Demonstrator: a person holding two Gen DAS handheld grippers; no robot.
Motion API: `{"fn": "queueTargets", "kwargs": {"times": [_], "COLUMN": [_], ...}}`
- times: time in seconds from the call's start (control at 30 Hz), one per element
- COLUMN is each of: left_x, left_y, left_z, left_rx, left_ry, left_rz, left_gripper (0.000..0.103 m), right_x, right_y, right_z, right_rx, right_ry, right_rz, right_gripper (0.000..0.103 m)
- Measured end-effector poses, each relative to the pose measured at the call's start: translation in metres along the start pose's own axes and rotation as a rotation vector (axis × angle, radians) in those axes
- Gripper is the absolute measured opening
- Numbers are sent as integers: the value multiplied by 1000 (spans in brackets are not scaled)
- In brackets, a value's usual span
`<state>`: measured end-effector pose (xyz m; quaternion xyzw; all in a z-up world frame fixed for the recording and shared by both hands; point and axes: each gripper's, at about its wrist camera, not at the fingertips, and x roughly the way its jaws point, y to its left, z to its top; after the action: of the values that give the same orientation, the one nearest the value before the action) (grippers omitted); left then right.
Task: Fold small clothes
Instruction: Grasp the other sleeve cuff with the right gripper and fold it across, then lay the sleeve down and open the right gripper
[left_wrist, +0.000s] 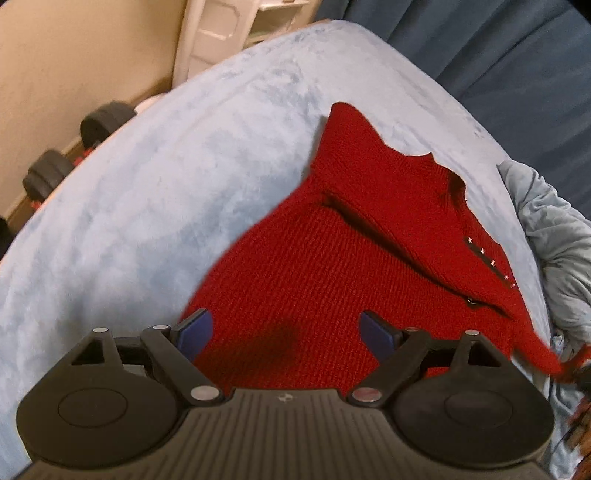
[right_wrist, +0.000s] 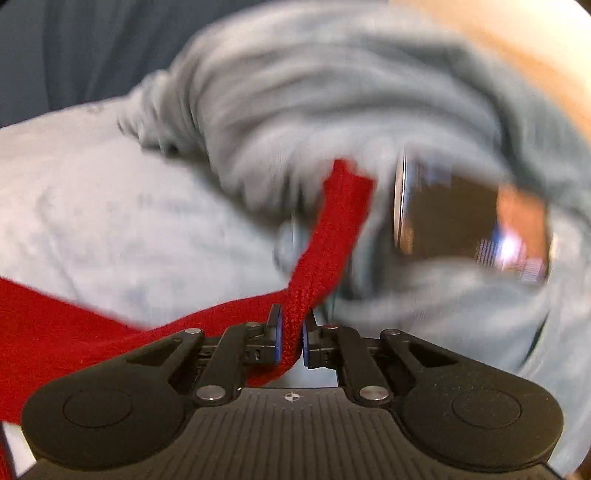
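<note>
Red knit sweater (left_wrist: 332, 266) lies on the pale blue blanket (left_wrist: 147, 206), body flat. Left gripper (left_wrist: 288, 332) hangs over its hem, jaws wide, empty. Right gripper (right_wrist: 291, 339) is clamped on a sleeve (right_wrist: 332, 229), drawn out toward the blanket's rumpled side. Knit looks soft and stretchy; best gripped at cuff or hem.

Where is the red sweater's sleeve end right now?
In the right wrist view, the sleeve is pinched in the right gripper, stretched over the crumpled grey blanket.

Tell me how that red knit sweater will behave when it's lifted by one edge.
The red sweater is probably floppy: the strip in the right gripper bends and twists. Its chunky knit likely stretches and sags. It may drag on the fuzzy blue blanket rather than slide.
</note>
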<state>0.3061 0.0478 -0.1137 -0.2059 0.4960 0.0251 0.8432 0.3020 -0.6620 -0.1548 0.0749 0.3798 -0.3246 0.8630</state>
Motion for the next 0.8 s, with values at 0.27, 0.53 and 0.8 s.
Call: {"fn": "queueTargets", "kwargs": {"times": [0.27, 0.53, 0.8], "left_x": [-17, -34, -65], "left_y": [17, 52, 86], "left_z": [10, 9, 6], "left_rx": [-56, -106, -91], "left_ry": [-32, -67, -116], "left_rz": [-30, -62, -32], "left_gripper": [90, 90, 90], "right_x": [-47, -201, -213], "right_y": [40, 258, 374], "right_z": [28, 19, -153], "right_rx": [-43, -445, -906], "right_ry": [-139, -594, -288], "right_rz": [-6, 393, 569], "right_gripper": [9, 11, 67]}}
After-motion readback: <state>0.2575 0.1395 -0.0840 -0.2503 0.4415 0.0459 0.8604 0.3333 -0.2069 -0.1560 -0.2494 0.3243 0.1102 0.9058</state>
